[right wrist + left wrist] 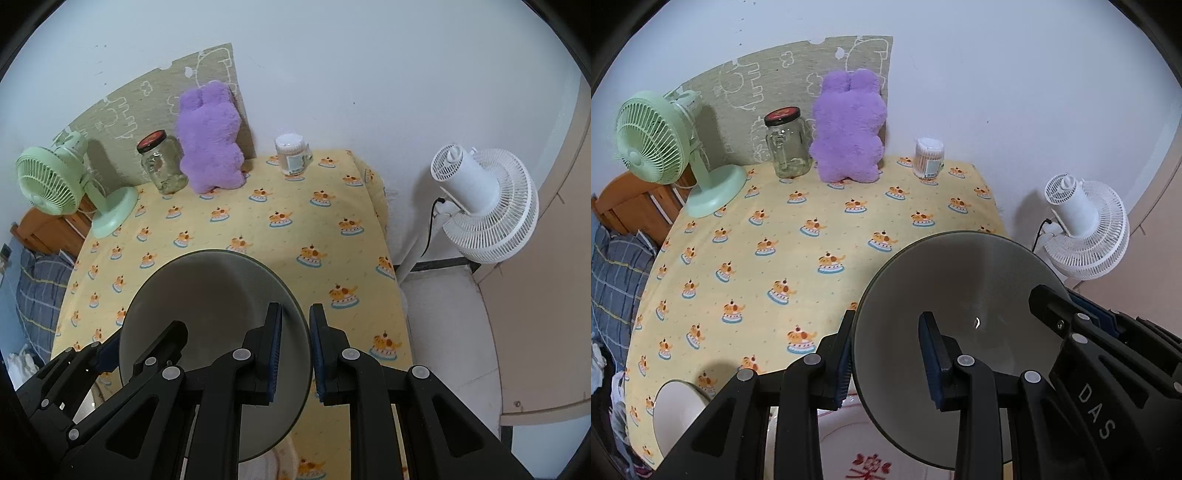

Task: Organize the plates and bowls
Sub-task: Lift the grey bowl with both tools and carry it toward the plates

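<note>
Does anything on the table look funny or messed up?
Nothing is spilled or broken. The only odd thing: the purple plush bunny stands facing the wall, showing its back. The grey bowl hangs tilted only because the left gripper and right gripper hold it.

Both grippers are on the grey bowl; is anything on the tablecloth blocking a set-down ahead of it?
Nothing visible. Both the left gripper and right gripper clamp the grey bowl. The yellow tablecloth ahead is bare; the jar and plush toy stand along the far wall.

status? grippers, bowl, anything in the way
Left gripper and right gripper both shut on grey bowl rim, opposite sides. Bowl held above patterned plate. Nothing in the way.
</note>
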Tool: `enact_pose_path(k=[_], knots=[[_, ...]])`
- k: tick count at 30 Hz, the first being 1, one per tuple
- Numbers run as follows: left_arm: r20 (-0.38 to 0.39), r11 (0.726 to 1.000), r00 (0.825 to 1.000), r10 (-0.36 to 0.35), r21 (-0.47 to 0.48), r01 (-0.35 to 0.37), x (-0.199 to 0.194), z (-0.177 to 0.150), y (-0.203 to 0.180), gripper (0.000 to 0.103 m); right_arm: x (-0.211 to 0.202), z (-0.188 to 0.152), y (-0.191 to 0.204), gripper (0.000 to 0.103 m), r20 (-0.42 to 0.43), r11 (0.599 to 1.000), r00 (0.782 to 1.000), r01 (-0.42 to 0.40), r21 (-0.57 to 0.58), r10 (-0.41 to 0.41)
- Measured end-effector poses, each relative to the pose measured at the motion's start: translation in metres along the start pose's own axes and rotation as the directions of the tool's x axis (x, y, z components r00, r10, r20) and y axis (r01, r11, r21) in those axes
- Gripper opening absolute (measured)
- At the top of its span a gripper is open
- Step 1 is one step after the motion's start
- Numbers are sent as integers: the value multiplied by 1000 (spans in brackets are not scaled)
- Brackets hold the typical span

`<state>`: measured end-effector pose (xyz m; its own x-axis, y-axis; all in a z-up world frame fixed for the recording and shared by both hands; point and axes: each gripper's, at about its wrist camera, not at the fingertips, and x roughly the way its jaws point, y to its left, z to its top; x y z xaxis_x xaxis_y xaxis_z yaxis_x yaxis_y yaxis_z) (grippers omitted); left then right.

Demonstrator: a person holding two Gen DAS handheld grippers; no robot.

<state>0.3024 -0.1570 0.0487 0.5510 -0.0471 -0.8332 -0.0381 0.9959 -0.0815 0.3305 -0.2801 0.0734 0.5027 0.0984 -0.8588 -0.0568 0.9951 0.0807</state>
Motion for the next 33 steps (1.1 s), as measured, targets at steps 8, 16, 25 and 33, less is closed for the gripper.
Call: enact_pose_path(k=[8,16,25,33], knots=[[-9,999,1000,-29,23,30,-20,-17,36,31,-19,-25,40,19,2,999,999,32,29,-32],[-4,999,1000,-30,29,30,-40,-33,81,31,-32,-47,88,19,6,999,999,35,35,-35],[-2,999,1000,-22,25,22,-54,-52,132,31,-40,-68,144,19,7,999,1000,27,20,-27],[-21,1000,1000,-18,13,18,-57,-70,176,31,-35,-87,185,19,-12,1000,1000,19,11,-19]])
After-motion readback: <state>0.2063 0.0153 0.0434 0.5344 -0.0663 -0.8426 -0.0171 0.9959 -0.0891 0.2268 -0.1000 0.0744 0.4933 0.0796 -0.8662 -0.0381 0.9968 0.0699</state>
